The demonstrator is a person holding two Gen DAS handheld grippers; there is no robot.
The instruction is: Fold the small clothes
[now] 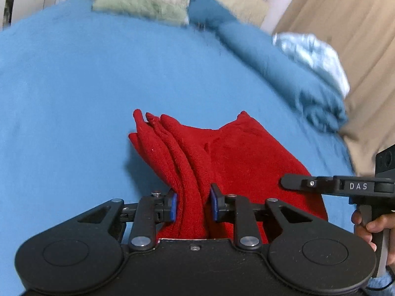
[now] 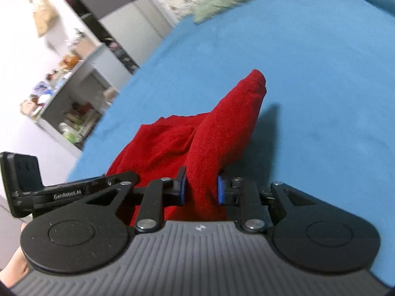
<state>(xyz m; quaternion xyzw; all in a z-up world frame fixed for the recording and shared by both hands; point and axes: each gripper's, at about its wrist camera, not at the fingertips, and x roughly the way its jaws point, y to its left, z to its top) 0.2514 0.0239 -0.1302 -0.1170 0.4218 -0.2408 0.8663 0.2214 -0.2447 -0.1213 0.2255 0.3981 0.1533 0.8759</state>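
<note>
A small red knit garment [image 1: 237,153] lies bunched on the blue bedsheet [image 1: 86,93]. My left gripper [image 1: 193,204] is shut on several gathered folds of its near edge. The right gripper's body shows at the right edge of the left wrist view [image 1: 345,186]. In the right wrist view my right gripper [image 2: 201,188] is shut on another bunched part of the red garment [image 2: 222,128], which rises to a peak above the bedsheet [image 2: 308,86]. The left gripper's body shows at the left of that view [image 2: 69,192].
A folded pale green patterned blanket [image 1: 143,7] lies at the far end of the bed. A rolled blue blanket [image 1: 284,74] and a light blue cloth [image 1: 313,54] lie at the right, by a beige curtain [image 1: 358,49]. Cluttered shelves [image 2: 66,98] stand left of the bed.
</note>
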